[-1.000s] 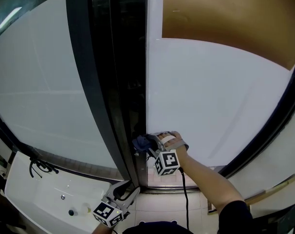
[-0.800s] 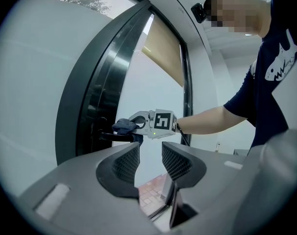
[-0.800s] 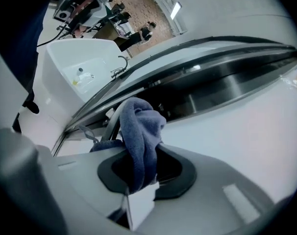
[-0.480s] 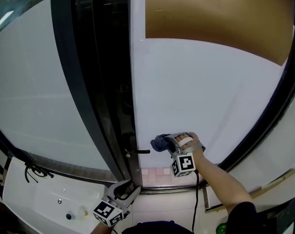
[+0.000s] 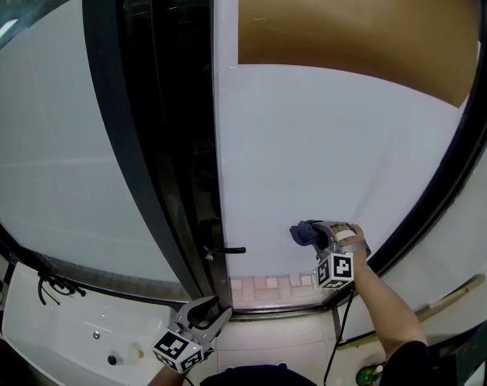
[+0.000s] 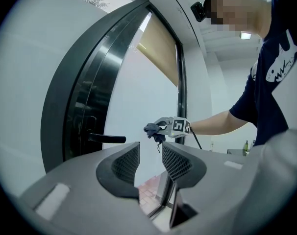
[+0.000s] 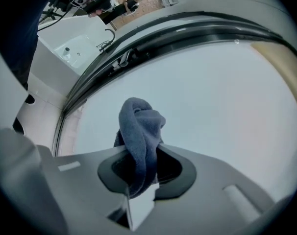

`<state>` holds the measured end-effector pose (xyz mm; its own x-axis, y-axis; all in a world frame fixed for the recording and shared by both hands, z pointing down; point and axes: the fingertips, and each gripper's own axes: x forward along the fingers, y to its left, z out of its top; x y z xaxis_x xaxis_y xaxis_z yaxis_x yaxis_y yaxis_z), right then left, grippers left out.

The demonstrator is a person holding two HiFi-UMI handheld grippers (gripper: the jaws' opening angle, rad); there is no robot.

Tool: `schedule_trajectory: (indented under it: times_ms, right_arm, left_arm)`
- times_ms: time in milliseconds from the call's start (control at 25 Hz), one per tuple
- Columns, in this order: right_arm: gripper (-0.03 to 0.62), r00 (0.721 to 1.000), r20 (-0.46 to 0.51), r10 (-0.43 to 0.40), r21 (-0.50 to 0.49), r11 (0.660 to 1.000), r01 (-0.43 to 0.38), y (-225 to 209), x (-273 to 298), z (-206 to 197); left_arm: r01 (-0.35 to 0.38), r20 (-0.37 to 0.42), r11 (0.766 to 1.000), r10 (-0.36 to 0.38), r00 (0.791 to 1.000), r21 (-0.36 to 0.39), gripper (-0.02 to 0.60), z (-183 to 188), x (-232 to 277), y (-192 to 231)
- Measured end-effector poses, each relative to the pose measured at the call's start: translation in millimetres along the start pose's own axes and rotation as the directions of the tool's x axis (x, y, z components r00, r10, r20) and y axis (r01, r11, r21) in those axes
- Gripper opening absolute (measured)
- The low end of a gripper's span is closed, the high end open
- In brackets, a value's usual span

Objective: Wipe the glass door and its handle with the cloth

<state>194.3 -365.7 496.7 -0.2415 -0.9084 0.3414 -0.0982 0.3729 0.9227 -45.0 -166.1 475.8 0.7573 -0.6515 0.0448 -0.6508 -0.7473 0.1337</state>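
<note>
Head view: the right gripper (image 5: pixel 314 234) pinches the blue cloth (image 5: pixel 301 232) low on the glass door (image 5: pixel 332 143), near its right edge, far from the handle (image 5: pixel 227 250).

Left gripper view: the left gripper (image 6: pixel 150 156) is spread and holds nothing.

Right gripper view: the cloth sticks out toward the glass.

The step looks like wiping glass. Next, rub the handle too.

From here I see a white washbasin (image 5: pixel 75 322) at lower left with a black tap (image 5: pixel 55 284) at its far edge, a tan blind (image 5: pixel 356 22) high up, and pinkish floor tiles (image 5: pixel 268 284) below.
</note>
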Motion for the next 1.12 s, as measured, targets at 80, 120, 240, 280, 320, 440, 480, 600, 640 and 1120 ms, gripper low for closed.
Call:
schedule_trajectory:
  times_ms: [80, 120, 240, 280, 320, 440, 480, 600, 640, 1120]
  right_arm:
    - [0.066, 1.0, -0.019, -0.009, 0.045, 0.999, 0.009, -3, -5, -8]
    - [0.066, 1.0, -0.017, -0.013, 0.067, 0.998, 0.014, -4, -8, -7]
    - [0.066, 0.999, 0.047, -0.02, 0.12, 0.993, 0.014, -11, -16, 22]
    - [0.066, 0.996, 0.085, -0.019, 0.142, 0.99, 0.007, -14, -18, 40]
    - [0.066, 0.991, 0.13, -0.016, 0.169, 0.986, -0.006, -18, -19, 60]
    - [0.066, 0.961, 0.275, 0.005, 0.256, 0.964, -0.078, -27, -21, 129]
    - [0.066, 0.947, 0.321, 0.015, 0.277, 0.955, -0.109, -29, -21, 153]
    - [0.066, 0.9, 0.431, 0.061, 0.312, 0.926, -0.212, -25, -16, 220]
    - [0.066, 0.886, 0.457, 0.084, 0.312, 0.917, -0.248, -22, -13, 239]
    - [0.066, 0.839, 0.462, 0.287, 0.255, 0.863, -0.436, 39, 32, 305]
  left_arm:
    - [-0.001, 0.0, 1.0, 0.001, 1.0, 0.0, 0.138, 0, -3, 1]
    - [0.0, 0.003, 1.0, 0.0, 1.0, 0.0, 0.138, -1, -5, 2]
    - [-0.001, 0.009, 1.0, 0.001, 1.0, -0.001, 0.138, -6, -11, 6]
    - [-0.006, 0.008, 1.0, 0.006, 1.0, -0.002, 0.138, -5, -13, 7]
    - [-0.011, 0.007, 1.0, 0.011, 1.0, -0.001, 0.138, -2, -15, 8]
    - [-0.019, 0.012, 1.0, 0.019, 1.0, 0.001, 0.138, -1, -21, 10]
    - [-0.022, 0.015, 1.0, 0.022, 1.0, 0.002, 0.138, -1, -23, 11]
    - [-0.038, 0.018, 0.999, 0.038, 0.999, 0.002, 0.138, 3, -30, 12]
    - [-0.042, 0.02, 0.999, 0.042, 0.999, 0.001, 0.138, 2, -33, 13]
    - [-0.106, 0.03, 0.994, 0.107, 0.994, -0.02, 0.138, -4, -56, 23]
